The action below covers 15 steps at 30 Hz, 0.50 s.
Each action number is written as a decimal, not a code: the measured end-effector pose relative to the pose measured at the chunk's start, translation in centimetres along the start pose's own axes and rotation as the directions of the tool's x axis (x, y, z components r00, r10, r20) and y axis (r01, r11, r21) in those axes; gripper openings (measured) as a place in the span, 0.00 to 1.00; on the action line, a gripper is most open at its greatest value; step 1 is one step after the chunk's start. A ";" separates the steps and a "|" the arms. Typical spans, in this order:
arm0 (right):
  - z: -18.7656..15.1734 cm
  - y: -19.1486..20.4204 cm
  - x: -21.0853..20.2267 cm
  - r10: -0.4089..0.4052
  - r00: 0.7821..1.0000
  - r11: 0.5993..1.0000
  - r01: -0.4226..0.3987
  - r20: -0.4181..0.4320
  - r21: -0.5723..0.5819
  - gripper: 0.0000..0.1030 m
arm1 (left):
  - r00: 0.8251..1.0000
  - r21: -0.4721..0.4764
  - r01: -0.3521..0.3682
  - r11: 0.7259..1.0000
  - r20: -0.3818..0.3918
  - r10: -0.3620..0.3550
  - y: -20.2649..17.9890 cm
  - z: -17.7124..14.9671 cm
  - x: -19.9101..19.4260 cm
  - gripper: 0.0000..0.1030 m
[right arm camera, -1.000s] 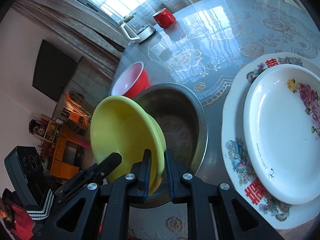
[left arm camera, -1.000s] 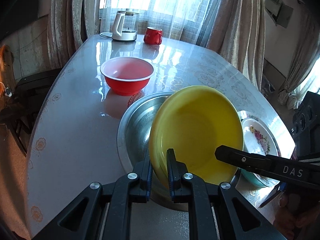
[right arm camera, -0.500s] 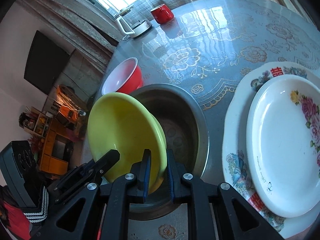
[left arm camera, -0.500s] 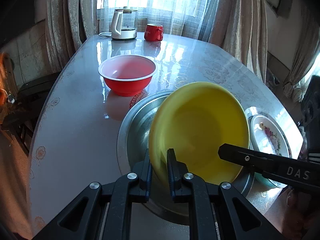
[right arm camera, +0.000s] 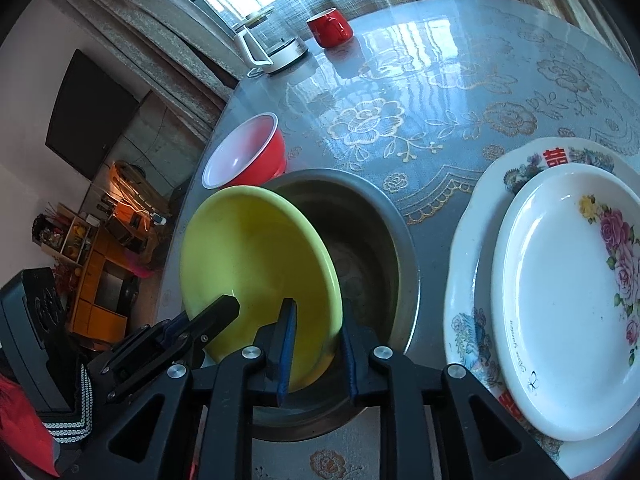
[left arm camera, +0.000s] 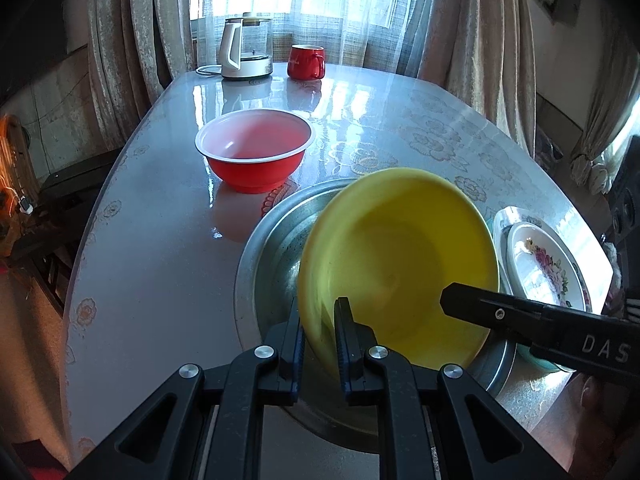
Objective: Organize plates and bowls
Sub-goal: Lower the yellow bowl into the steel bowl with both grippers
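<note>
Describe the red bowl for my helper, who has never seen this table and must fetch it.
Start at the big metal basin near the front of the table. The red bowl stands upright on the tabletop just beyond the basin, toward the window. It is red outside with a white rim and pale inside, unlike the tilted yellow bowl in the basin and the smaller red mug by the kettle.
</note>
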State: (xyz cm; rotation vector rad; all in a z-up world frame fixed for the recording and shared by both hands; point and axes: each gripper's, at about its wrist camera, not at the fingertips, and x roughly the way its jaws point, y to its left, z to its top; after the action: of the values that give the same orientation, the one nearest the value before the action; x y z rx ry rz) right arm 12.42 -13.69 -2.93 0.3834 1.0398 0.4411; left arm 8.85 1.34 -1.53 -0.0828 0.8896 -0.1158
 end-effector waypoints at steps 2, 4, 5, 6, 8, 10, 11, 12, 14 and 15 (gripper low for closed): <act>0.1 0.0 0.0 -0.011 1.000 1.000 0.011 -0.002 -0.001 0.21 | 1.000 0.003 -0.004 1.000 -0.004 0.004 0.0 0.0 0.0 0.15; 0.3 0.1 0.1 -0.020 1.000 1.000 0.020 -0.008 0.001 0.21 | 1.000 0.003 -0.009 1.000 -0.006 0.009 -0.1 0.0 0.1 0.15; 0.3 0.2 0.1 -0.022 1.000 1.000 0.022 -0.009 0.007 0.21 | 1.000 0.005 -0.013 1.000 -0.007 0.013 -0.2 0.1 0.2 0.16; 0.4 0.3 0.1 -0.024 1.000 1.000 0.024 -0.010 0.006 0.22 | 1.000 0.012 -0.021 1.000 -0.006 0.021 -0.3 0.1 0.3 0.16; 0.5 0.4 0.2 -0.039 0.999 0.999 0.039 -0.008 0.002 0.22 | 0.999 0.018 -0.034 0.999 -0.004 0.034 -0.4 0.2 0.4 0.16; 0.5 0.7 0.1 -0.054 0.999 0.999 0.054 -0.004 -0.002 0.25 | 0.999 0.026 -0.045 0.999 0.001 0.045 -0.4 0.2 0.5 0.17; 0.6 0.7 0.0 -0.051 0.999 0.999 0.051 -0.001 -0.003 0.27 | 0.999 0.026 -0.050 0.998 0.001 0.050 -0.4 0.3 0.6 0.17; 0.5 0.8 -0.2 -0.061 0.998 0.998 0.061 0.013 -0.002 0.27 | 0.999 0.027 -0.054 0.998 0.004 0.054 -0.4 0.3 0.7 0.17; 0.4 1.7 -1.0 -0.119 0.989 0.990 0.125 0.085 -0.070 0.30 | 0.998 0.040 -0.069 0.997 0.009 0.069 -0.4 0.4 0.8 0.17; 0.3 2.1 -1.2 -0.142 0.984 0.982 0.153 0.104 -0.109 0.30 | 0.997 0.042 -0.074 0.996 0.011 0.073 -0.4 0.4 0.8 0.17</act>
State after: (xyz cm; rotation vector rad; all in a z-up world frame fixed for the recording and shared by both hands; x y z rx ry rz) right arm 11.83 -12.51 -0.84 0.2191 0.9369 0.3447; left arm 9.67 0.81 -1.85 -0.0109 0.8792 -0.0657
